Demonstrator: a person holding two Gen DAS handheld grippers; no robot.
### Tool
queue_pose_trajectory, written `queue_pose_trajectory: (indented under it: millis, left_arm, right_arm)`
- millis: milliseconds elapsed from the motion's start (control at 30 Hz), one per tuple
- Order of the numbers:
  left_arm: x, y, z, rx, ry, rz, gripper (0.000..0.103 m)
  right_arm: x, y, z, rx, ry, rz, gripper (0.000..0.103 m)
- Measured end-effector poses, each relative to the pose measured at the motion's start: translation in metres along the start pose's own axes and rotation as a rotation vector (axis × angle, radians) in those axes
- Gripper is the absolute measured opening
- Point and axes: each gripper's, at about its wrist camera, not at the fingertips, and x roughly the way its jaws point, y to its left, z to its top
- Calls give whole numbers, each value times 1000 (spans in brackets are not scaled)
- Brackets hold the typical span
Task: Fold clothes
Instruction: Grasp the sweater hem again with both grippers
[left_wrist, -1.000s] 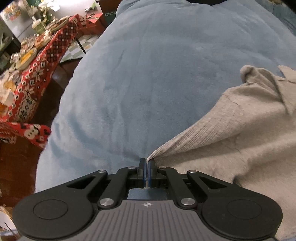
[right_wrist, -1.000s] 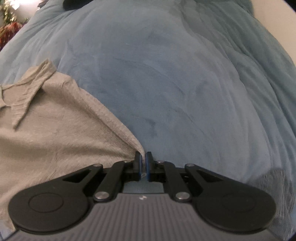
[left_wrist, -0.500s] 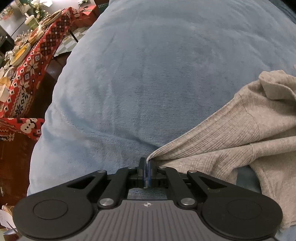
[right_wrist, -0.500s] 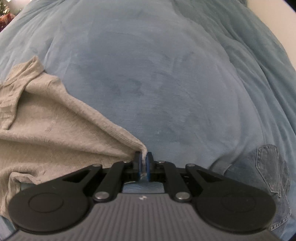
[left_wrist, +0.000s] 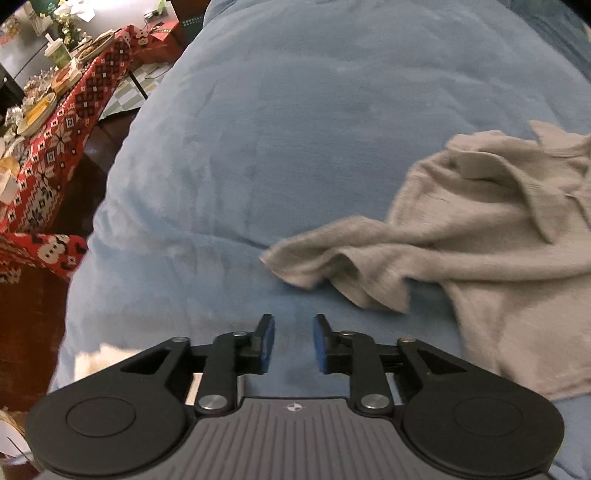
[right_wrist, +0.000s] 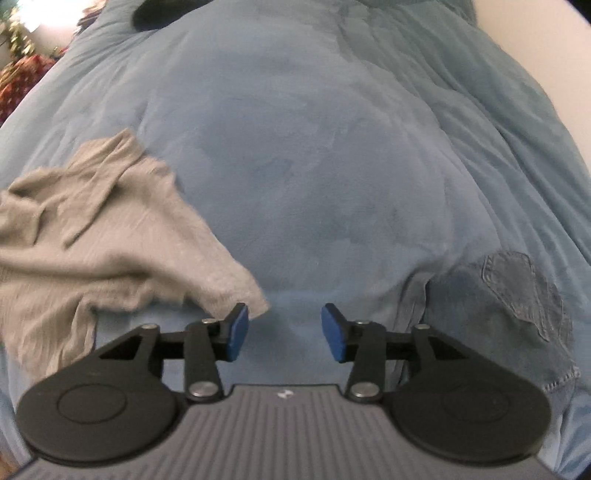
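Shirt (left_wrist: 480, 240) (grey, rumpled) beyond opening fingers (left_wrist: 266, 343), none between.

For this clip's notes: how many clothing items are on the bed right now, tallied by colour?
Beige: 1, the shirt, lying rumpled and loose on the blue blanket, clear of both opening tongs.
Blue denim: 1, the jeans, at the right edge of the right wrist view, partly out of frame.
Total: 2
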Motion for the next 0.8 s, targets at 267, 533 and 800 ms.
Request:
queue_pose_trajectory:
  millis: [267,533,800]
  left_arm:
    - [-23,-43,-37,21,8,-240,25]
    - [-13,-77,-67,6,42,-332,25]
    - [-13,-76,-82,21,18,-322,25]
  right_arm:
    - [-22,16,-37,68,-45,149,53]
    - [10,116,-77,95,5,369,41]
    - [43,164,-92,73,13,295,15]
